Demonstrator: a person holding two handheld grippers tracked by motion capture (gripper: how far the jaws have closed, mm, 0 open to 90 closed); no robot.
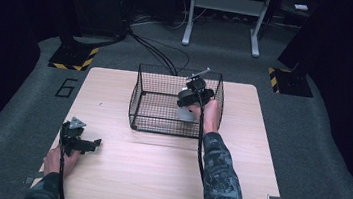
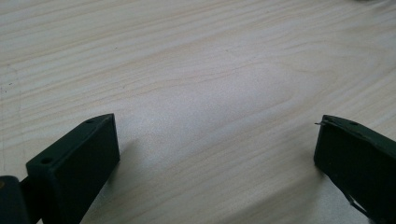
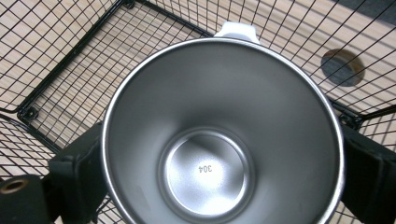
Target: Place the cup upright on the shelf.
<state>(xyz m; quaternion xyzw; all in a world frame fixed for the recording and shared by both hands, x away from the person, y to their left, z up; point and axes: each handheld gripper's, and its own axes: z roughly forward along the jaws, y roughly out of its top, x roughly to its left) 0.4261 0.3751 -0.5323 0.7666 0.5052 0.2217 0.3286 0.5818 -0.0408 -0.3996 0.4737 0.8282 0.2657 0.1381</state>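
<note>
1. Right gripper (image 1: 191, 97) is inside the wire basket (image 1: 139, 95), near its right side. The jaws sit on either side of the steel cup (image 3: 219, 135), pressed against its outer wall, so I read it as clamped on the cup.
2. The cup is upright in the basket, mouth open toward my right gripper view. It has a shiny bare interior with "304" stamped on the bottom. A white handle (image 3: 236, 30) sticks out on the far side of the rim.
3. In the high view the cup's white body (image 1: 186, 113) shows just below the gripper, close to the basket's front-right corner.
4. Left gripper (image 1: 90, 145) is resting low at the table's (image 1: 156, 167) front-left corner, well apart from the basket. Jaws are spread wide with bare wood between them, holding nothing.
5. The basket stands mid-table, toward the far edge.
</note>
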